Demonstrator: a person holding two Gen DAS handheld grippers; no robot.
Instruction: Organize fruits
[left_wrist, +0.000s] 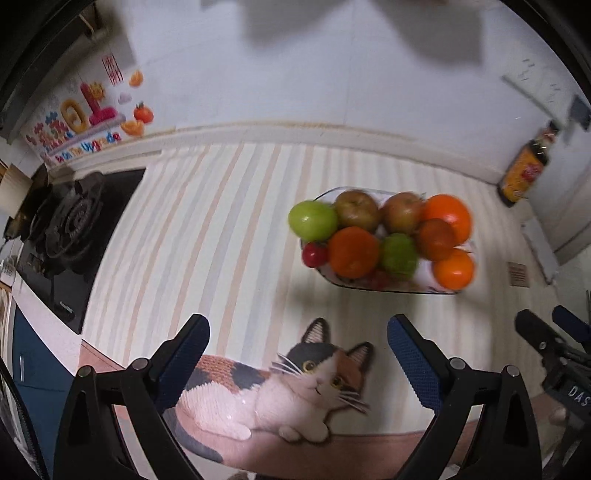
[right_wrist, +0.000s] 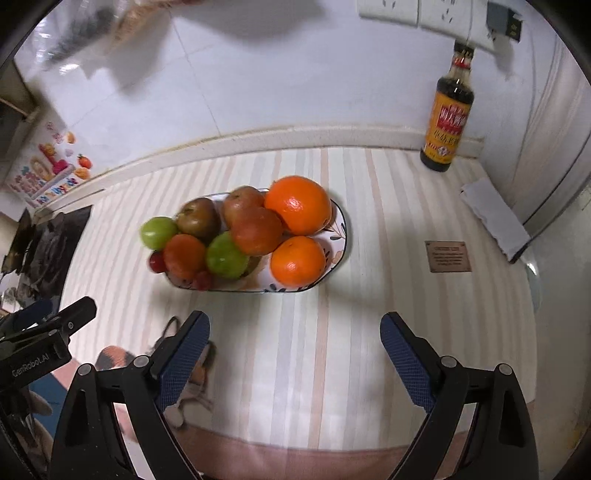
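Observation:
An oval patterned plate (right_wrist: 338, 236) stands on the striped mat, piled with fruit: oranges (right_wrist: 297, 205), green apples (right_wrist: 226, 255), brownish-red apples (right_wrist: 198, 218) and small red fruits (right_wrist: 157, 261). It also shows in the left wrist view (left_wrist: 384, 290), ahead and to the right, with an orange (left_wrist: 354, 252) and a green apple (left_wrist: 312, 220) on it. My left gripper (left_wrist: 298, 354) is open and empty, above a cat picture on the mat. My right gripper (right_wrist: 294, 350) is open and empty, just short of the plate. Each gripper shows at the edge of the other's view.
A dark sauce bottle (right_wrist: 447, 122) stands at the back right by the wall. A gas stove (left_wrist: 70, 229) is at the left. A folded white paper (right_wrist: 493, 218) lies at the right. A small brown label (right_wrist: 447, 256) is on the mat.

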